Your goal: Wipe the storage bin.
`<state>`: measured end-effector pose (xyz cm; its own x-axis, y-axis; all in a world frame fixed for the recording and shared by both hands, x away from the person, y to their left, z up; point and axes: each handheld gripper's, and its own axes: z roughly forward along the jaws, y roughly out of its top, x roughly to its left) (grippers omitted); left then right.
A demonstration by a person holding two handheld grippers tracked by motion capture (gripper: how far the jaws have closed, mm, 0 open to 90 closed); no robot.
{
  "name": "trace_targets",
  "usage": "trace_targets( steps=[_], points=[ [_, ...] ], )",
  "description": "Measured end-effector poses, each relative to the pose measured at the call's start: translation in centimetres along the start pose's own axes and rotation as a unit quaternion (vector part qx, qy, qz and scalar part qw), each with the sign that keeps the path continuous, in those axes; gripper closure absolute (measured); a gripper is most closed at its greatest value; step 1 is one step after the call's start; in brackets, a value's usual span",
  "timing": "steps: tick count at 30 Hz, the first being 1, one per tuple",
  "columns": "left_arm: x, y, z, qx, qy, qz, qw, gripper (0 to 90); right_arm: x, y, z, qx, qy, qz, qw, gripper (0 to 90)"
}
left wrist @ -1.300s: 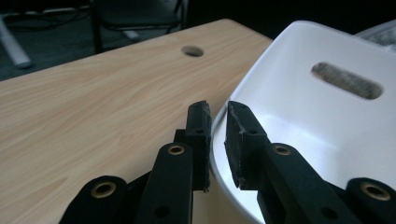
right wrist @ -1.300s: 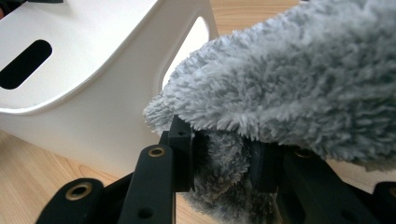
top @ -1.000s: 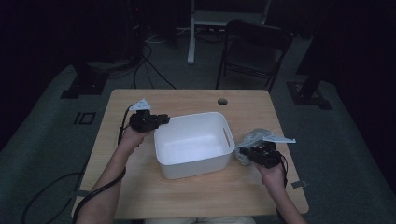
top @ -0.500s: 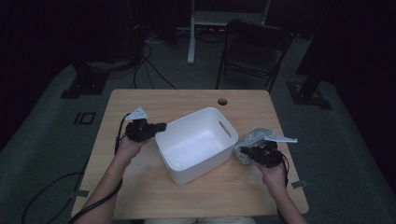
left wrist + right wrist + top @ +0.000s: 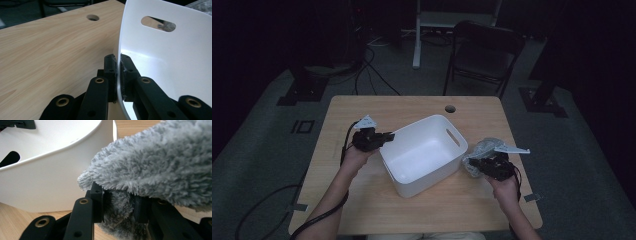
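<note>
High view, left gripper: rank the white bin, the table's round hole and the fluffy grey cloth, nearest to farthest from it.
From the left gripper:
1. White bin, its rim clamped in the jaws.
2. Round hole, toward the table's far edge.
3. Fluffy grey cloth, beyond the bin, at the right gripper.

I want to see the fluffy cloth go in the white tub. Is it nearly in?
Not yet. Done: the left claw is clamped on the white tub's rim, and the right claw grips the fluffy grey cloth. In hand: the cloth sits just outside the tub. Left: lifting it in.
</note>
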<state>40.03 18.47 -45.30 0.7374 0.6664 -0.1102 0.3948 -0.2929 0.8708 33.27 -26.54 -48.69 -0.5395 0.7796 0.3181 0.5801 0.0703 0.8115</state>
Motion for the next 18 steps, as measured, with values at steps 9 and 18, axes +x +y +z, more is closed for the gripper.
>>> trace_targets(
  steps=[9, 18],
  points=[
    [-1.3, -1.8, -2.6, -0.006, 0.045, -0.001, 0.999, 87.2, 1.0, 0.0, 0.4, 0.01, 0.013, -0.014, 0.9998, 67.2],
    [-1.2, -2.1, -2.8, -0.012, 0.039, -0.004, 0.9992, 86.9, 4.2, 2.6, -0.8, -0.034, 0.042, -0.063, 0.9966, 67.3]
  ],
)
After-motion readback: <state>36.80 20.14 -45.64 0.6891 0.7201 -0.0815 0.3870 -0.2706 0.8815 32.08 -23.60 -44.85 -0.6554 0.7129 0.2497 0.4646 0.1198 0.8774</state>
